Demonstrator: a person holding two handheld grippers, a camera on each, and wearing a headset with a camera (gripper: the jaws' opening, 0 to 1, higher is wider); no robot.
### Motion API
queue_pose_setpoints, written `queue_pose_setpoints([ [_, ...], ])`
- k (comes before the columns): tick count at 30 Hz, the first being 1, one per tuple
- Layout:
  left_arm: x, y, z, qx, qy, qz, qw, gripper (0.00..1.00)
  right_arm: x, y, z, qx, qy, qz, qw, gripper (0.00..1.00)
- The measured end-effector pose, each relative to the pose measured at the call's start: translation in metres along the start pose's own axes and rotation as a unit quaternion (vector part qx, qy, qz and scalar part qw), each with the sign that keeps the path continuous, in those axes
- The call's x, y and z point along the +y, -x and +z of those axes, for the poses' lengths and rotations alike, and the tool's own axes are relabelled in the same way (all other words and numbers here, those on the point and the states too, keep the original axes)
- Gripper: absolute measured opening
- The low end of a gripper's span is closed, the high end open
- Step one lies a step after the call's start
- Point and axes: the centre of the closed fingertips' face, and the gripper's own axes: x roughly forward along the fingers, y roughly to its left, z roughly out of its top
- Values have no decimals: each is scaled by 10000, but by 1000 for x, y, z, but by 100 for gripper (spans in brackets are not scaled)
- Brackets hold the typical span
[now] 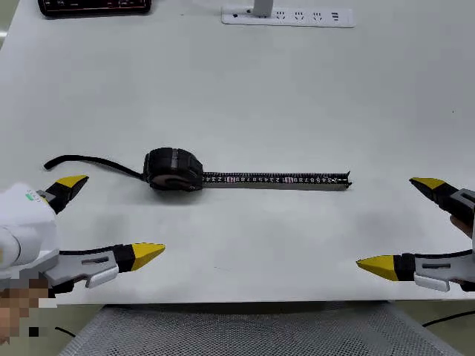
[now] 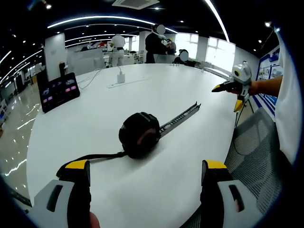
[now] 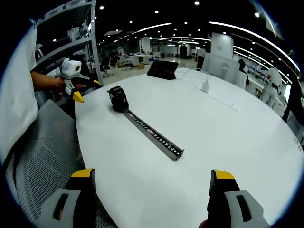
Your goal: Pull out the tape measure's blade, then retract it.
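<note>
At the left edge of a white workbench, the left gripper hovers with its yellow-tipped jaws spread wide and nothing between them, a gloved hand behind it. Just right of its upper tip lies the end of a black wrist strap, which curves across the surface to the tape measure, a black case with a grey band resting on the bench left of centre. From the case the blade runs out flat along the tabletop toward the right, its markings facing up and its end hook lying free on the surface. Further right, well apart from the hook, the right gripper is likewise held wide open and empty, its yellow tips pointing inward at the blade's end. Neither gripper touches the tape measure. Along the far edge of the bench, a dark device sits at the left and a white power strip lies to the right of centre. A grey mesh chair shows below the near edge.
</note>
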Motion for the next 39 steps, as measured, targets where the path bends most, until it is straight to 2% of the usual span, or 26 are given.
queue_pose_setpoints([
  [13,-11,-22,12,-98,174,-74,9998,92,-1,-2,-1,6,-11,15,10000,97],
  [25,-15,-41,25,-203,319,-123,9992,91,-3,-3,-1,13,-2,23,10000,97],
  [39,-20,-58,26,-234,574,-173,9979,91,-6,-2,-2,3,-29,4,10000,97],
])
